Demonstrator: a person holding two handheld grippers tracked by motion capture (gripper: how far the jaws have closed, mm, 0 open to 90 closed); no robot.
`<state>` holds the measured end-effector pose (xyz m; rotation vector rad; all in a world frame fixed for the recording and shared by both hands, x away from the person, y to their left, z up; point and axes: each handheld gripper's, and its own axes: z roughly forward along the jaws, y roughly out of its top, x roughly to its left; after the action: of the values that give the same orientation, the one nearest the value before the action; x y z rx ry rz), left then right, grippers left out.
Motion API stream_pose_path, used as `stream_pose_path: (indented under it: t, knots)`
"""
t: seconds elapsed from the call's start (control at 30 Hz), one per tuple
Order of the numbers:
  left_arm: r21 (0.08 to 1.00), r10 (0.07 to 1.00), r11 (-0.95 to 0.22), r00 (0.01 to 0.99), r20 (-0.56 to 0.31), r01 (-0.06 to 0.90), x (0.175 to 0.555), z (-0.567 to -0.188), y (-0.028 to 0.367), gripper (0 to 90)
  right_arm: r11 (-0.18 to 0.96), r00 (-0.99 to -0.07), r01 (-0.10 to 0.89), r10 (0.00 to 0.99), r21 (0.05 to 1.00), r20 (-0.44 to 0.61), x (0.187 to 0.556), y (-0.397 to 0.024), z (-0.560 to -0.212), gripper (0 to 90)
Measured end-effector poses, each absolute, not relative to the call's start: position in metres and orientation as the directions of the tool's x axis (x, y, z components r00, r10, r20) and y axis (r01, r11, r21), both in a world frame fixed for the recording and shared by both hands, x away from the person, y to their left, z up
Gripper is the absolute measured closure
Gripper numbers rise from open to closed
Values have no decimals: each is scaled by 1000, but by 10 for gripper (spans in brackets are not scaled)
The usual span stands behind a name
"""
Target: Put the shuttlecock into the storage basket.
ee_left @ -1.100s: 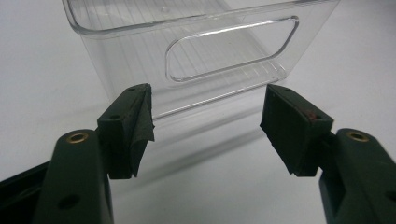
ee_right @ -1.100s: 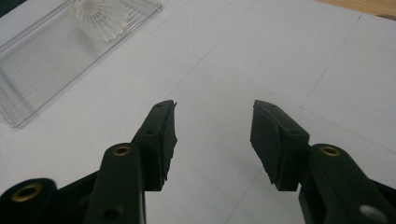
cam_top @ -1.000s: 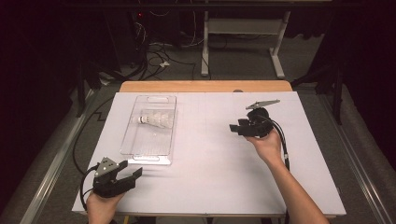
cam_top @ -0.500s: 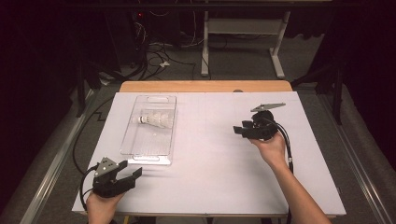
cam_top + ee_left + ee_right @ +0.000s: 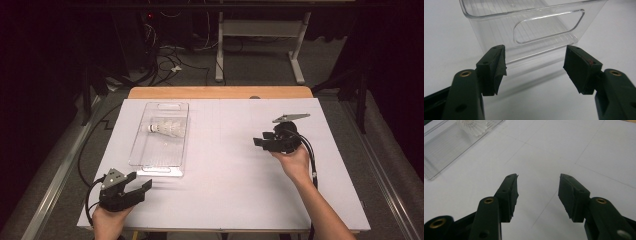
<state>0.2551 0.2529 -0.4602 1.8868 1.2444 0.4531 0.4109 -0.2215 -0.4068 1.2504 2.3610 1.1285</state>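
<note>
A: Start with the high view. What lies on the table?

B: A white sheet covers the tabletop. On its left half stands a clear plastic bin, long side running away from the person, and a white shuttlecock lies on its side inside, in the far half of the bin.

A: And the hands?

B: The left gripper sits at the near left corner of the sheet, just short of the bin's near end, pointing roughly toward it. Its jaws stand apart with nothing between them. The right gripper is on the right half of the sheet, held in the person's hand, pointing left toward the bin but well apart from it. Its jaws are also parted and bare.

A: The left gripper view?

B: The two black jaws are spread wide, the left gripper gripping nothing. Straight ahead, near the tips but not touching, is the bin's near end wall with its cut-out handle.

A: The right gripper view?

B: The right gripper is open over bare white sheet. At the upper left corner the bin shows at an angle, and the feathered skirt of the shuttlecock is just visible through its wall, well apart from the jaws.
</note>
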Motion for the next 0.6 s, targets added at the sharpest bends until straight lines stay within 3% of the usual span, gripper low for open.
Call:
stream_pose_path:
  t: [0.6]
  knots:
    - [786, 886, -180, 445, -131, 591, 255, -460, 253, 348, 316, -591, 606, 793, 730, 147, 401, -234, -411, 496]
